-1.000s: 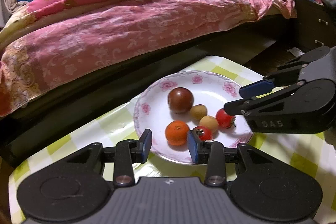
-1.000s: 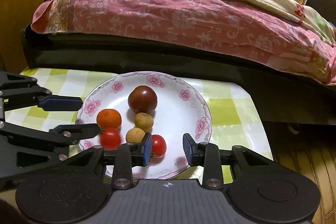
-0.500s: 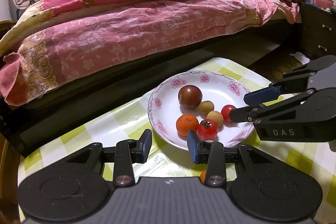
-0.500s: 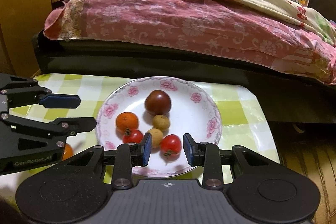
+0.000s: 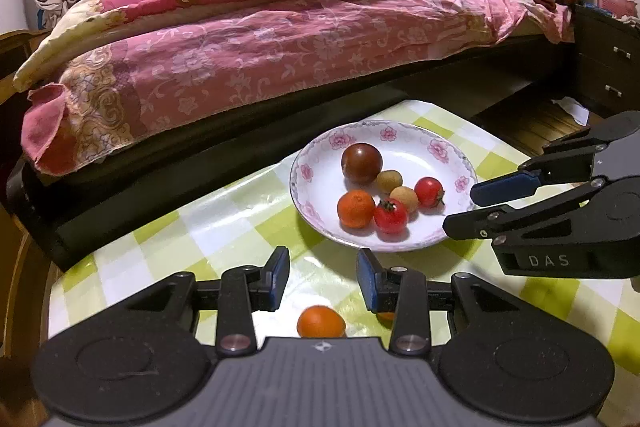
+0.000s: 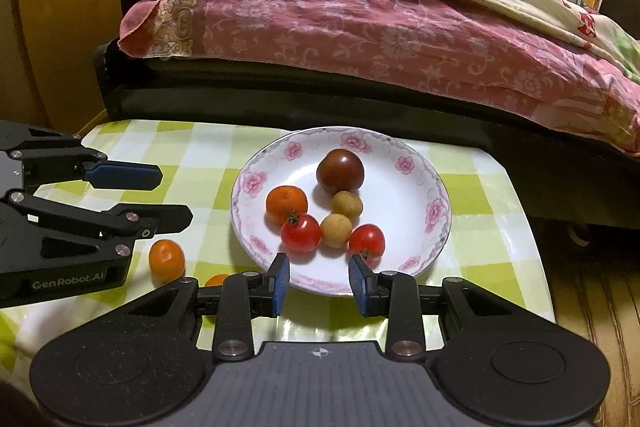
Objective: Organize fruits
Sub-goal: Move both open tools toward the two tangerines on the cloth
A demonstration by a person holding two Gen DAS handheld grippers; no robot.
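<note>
1. Plate (image 6: 438, 215): white with a pink flower rim, resting on the green-and-white checked tablecloth (image 6: 200, 147) in front of the bed (image 6: 360, 27).
2. On the plate: a dark plum (image 6: 340, 171) at the side nearest the bed; an orange (image 6: 287, 204) to its left in the right wrist view; two small tan fruits (image 6: 347, 205) in the middle; two red tomatoes (image 6: 301, 233) at the side farthest from the bed.
3. Off the plate: a second orange (image 6: 167, 259) lies on the cloth to the left of the plate, apart from its rim. Just beside it, another orange fruit (image 6: 216, 280) is mostly hidden.
4. Left gripper (image 5: 322, 281): jaws part open with a clear gap, holding nothing, positioned short of the plate's left side.
5. Right gripper (image 6: 318, 285): jaws part open, holding nothing, positioned over the plate's near rim.
</note>
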